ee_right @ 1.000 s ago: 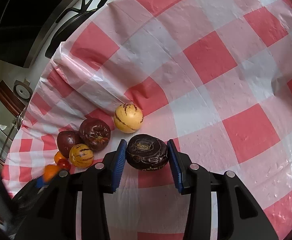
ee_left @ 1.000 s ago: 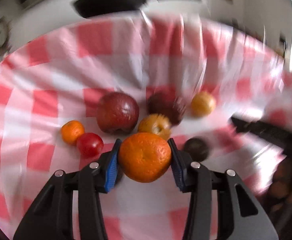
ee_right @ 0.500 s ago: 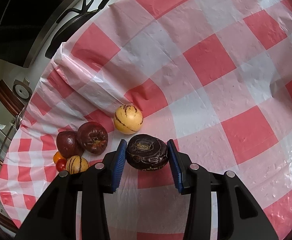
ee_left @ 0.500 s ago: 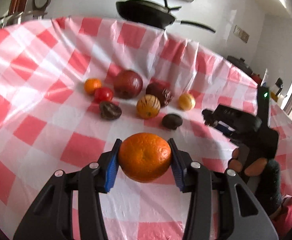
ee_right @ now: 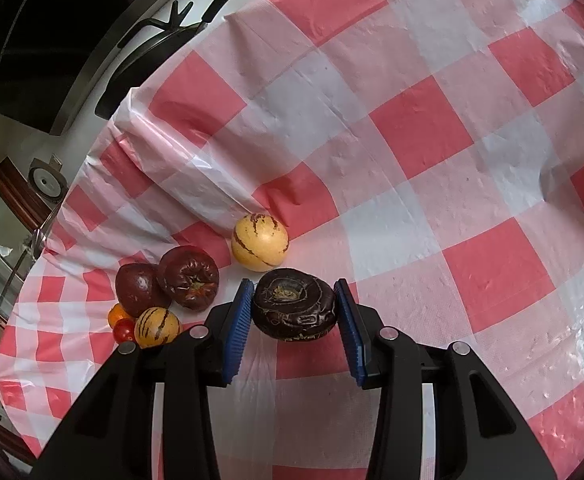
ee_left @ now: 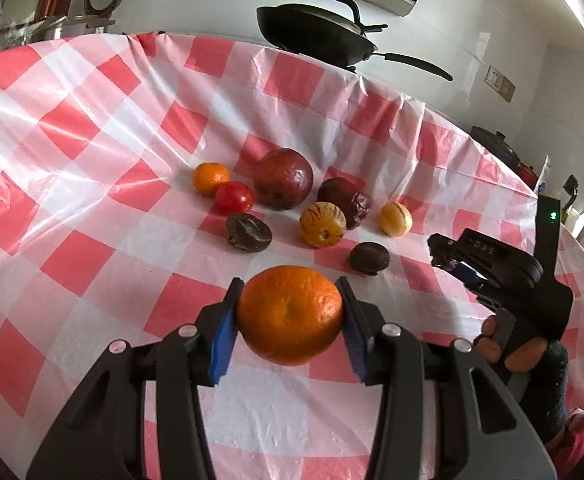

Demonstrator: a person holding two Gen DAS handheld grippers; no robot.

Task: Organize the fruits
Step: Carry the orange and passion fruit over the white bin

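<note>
A large orange [ee_left: 289, 320] is clamped between the blue pads of my left gripper [ee_left: 289, 292], above the checkered cloth and short of the fruit group. That group holds a small orange [ee_left: 211, 178], a tomato [ee_left: 234, 197], a big dark red fruit [ee_left: 284, 179], a striped yellow fruit [ee_left: 323, 224] and two dark wrinkled ones [ee_left: 249, 232] [ee_left: 370, 258]. My right gripper [ee_right: 293, 284] is shut on another dark wrinkled fruit [ee_right: 294, 310], low over the cloth beside a yellow striped fruit [ee_right: 260, 246]. In the left wrist view the right gripper [ee_left: 446, 254] stands right of the group.
A red-and-white checkered cloth [ee_right: 452, 160] covers the table and rises in folds at the far edge. Behind it a black pan [ee_left: 316, 34] sits on the counter. A hand [ee_left: 508, 356] grips the right gripper's handle. Bottles stand at the far right.
My left gripper has drawn back from the fruit group with the orange and its view has rolled level. The right gripper and its dark fruit have stayed in place.
</note>
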